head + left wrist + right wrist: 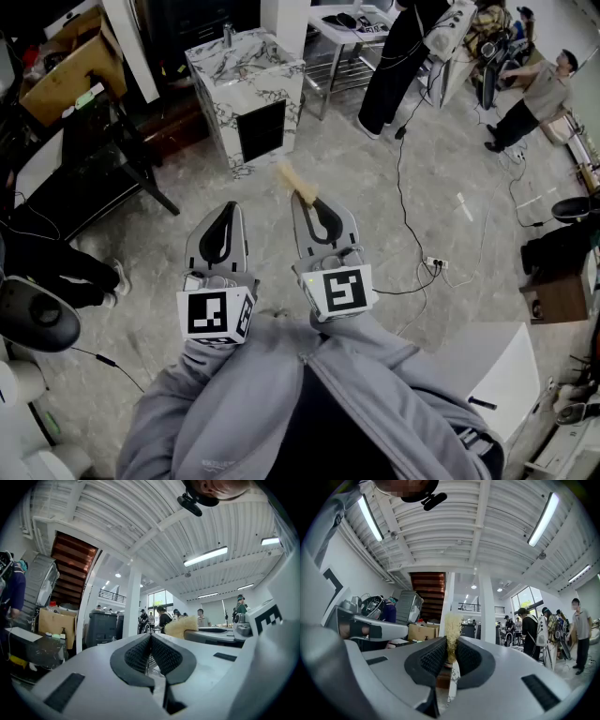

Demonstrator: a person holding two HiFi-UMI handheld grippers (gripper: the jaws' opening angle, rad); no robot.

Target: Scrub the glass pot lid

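My right gripper is shut on a pale yellow fibrous scrub pad, which sticks out past the jaw tips. In the right gripper view the scrub pad stands upright, pinched between the ribbed pads. My left gripper is held beside it, shut with nothing between its pads. Both point level over the floor. From the left gripper view the scrub pad shows to the right. No glass pot lid shows in any view.
A marble-patterned sink cabinet stands ahead on the grey floor. Cables run across the floor at the right. People stand at the back right. A cardboard box sits back left, and a white table near right.
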